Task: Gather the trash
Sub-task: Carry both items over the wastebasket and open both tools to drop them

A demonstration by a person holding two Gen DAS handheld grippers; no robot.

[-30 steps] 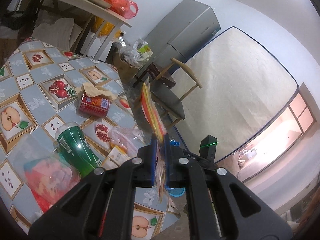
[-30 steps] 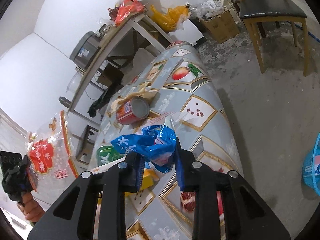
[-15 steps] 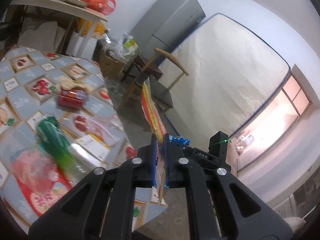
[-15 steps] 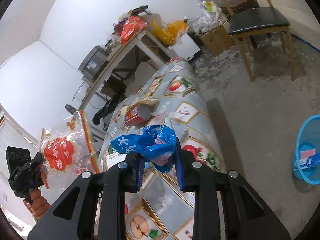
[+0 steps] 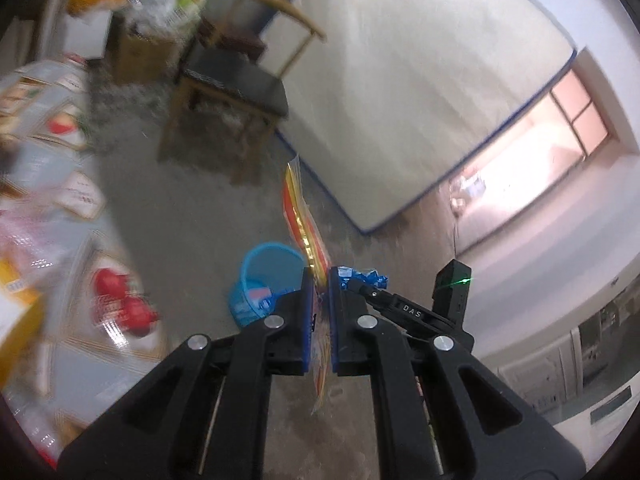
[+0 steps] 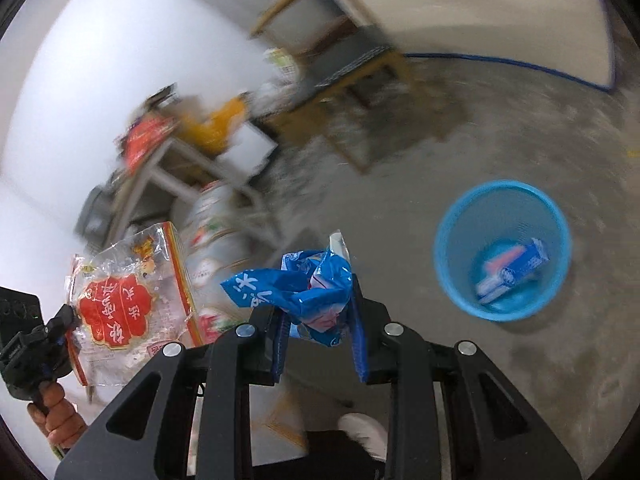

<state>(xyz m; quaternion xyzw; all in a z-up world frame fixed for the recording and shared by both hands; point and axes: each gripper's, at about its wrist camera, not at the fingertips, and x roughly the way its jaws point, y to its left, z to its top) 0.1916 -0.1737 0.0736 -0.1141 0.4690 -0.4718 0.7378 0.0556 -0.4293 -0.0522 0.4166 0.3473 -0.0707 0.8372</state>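
Note:
My left gripper (image 5: 319, 280) is shut on a clear snack bag with red and yellow print (image 5: 301, 224), seen edge-on; the same bag shows flat in the right wrist view (image 6: 120, 304). My right gripper (image 6: 318, 312) is shut on a crumpled blue wrapper (image 6: 296, 286), also seen in the left wrist view (image 5: 360, 278). A blue mesh trash basket (image 6: 448, 256) stands on the floor to the right of and beyond the right gripper, with a blue-and-white packet (image 6: 512, 270) inside. In the left wrist view the basket (image 5: 256, 268) is just left of the fingers.
The fruit-print table (image 5: 60, 240) with more litter lies blurred at the left. A wooden chair (image 5: 236, 80) stands beyond on the concrete floor. A mattress (image 5: 400, 80) leans on the wall. A cluttered side table (image 6: 176, 148) stands far left.
Both grippers have swung away from the table toward the floor, still holding their trash. The blue basket has come into full view.

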